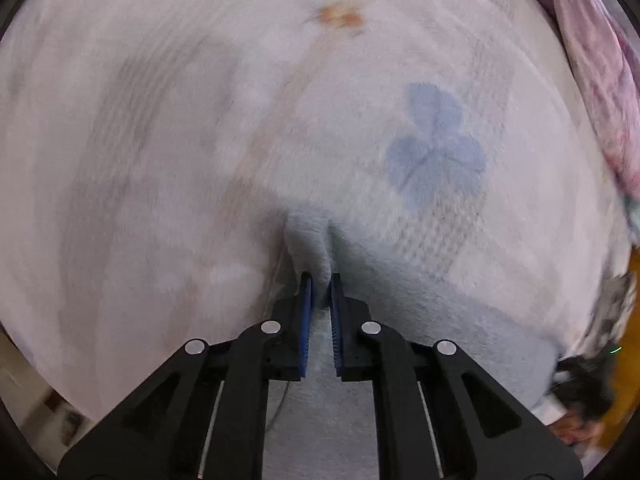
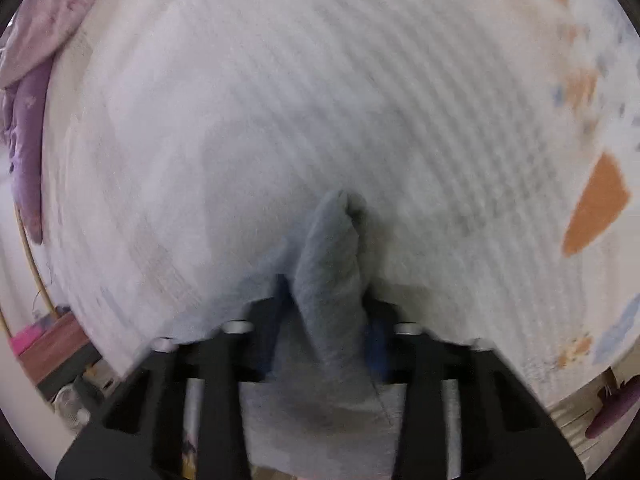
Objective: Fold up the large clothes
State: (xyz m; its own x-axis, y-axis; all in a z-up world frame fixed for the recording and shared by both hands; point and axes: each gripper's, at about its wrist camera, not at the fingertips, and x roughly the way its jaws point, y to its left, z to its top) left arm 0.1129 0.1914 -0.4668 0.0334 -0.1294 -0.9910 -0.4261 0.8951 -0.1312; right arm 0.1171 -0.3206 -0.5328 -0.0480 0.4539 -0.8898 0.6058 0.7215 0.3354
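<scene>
A light grey garment (image 1: 460,320) lies on a white, fleecy bedspread (image 1: 160,140) printed with a blue flower (image 1: 436,152). My left gripper (image 1: 320,280) points down at it and is shut on a thin pinch of the grey cloth that sticks up between the blue pads. In the right wrist view the same grey garment (image 2: 332,248) bunches into a thick upright fold. My right gripper (image 2: 326,290) is shut on this fold, with more cloth hanging below the jaws. Both views are blurred.
A crumpled pink-purple quilt (image 1: 592,60) lies along the bedspread's edge, at the far left in the right wrist view (image 2: 28,120). Orange patches (image 2: 596,204) mark the bedspread (image 2: 400,80). The bed's edge, with floor and clutter (image 2: 52,344) beyond, shows at lower left.
</scene>
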